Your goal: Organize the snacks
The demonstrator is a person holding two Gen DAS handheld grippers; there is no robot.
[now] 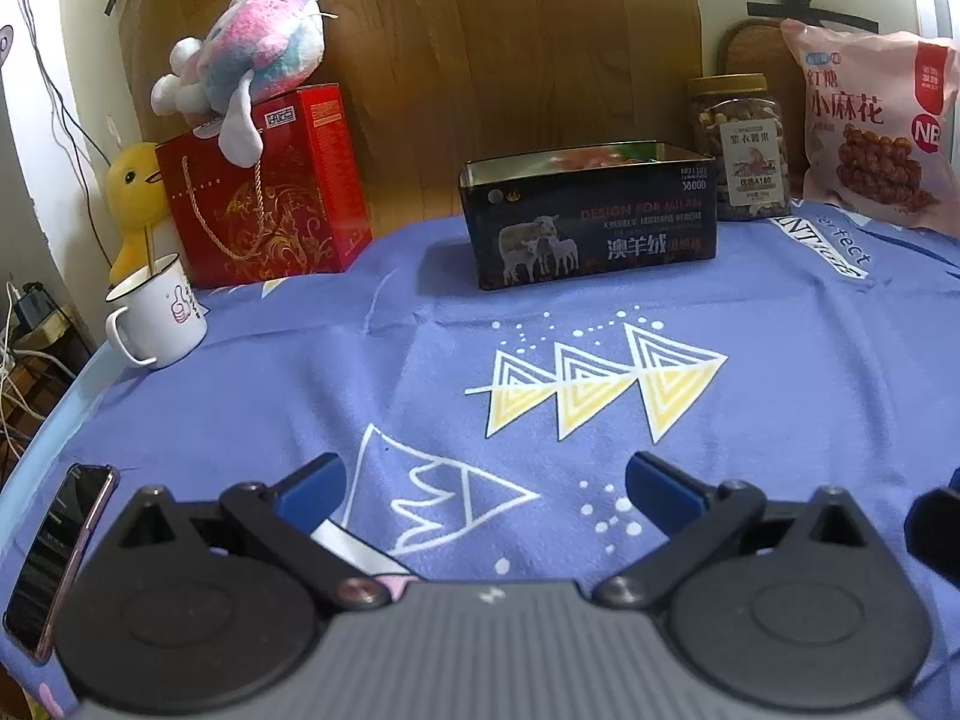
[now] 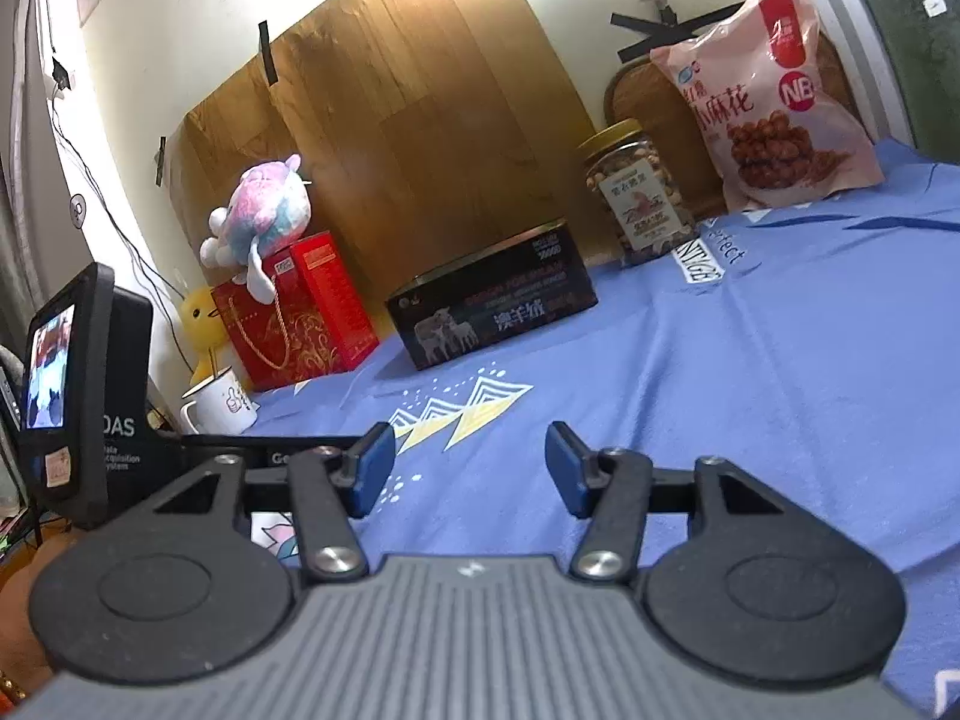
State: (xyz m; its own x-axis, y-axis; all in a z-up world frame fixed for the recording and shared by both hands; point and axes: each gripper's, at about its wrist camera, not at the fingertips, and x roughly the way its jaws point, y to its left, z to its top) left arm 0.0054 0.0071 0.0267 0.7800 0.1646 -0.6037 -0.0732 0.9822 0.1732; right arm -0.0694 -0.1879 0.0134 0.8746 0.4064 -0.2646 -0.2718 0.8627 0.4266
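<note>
Blue-padded jaws of the left gripper (image 1: 486, 483) and right gripper (image 2: 470, 468) stand spread and empty over the purple tablecloth (image 1: 300, 372), while the open black tin (image 1: 591, 213), nut jar (image 1: 741, 147) and pink snack bag (image 1: 879, 132) sit toward the frame's upper right.

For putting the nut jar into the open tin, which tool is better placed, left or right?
Probably the right. Both tools are open and empty, the left tool and the right tool. The jar stands just right of the tin, on the right tool's side, with clear cloth before it.
</note>
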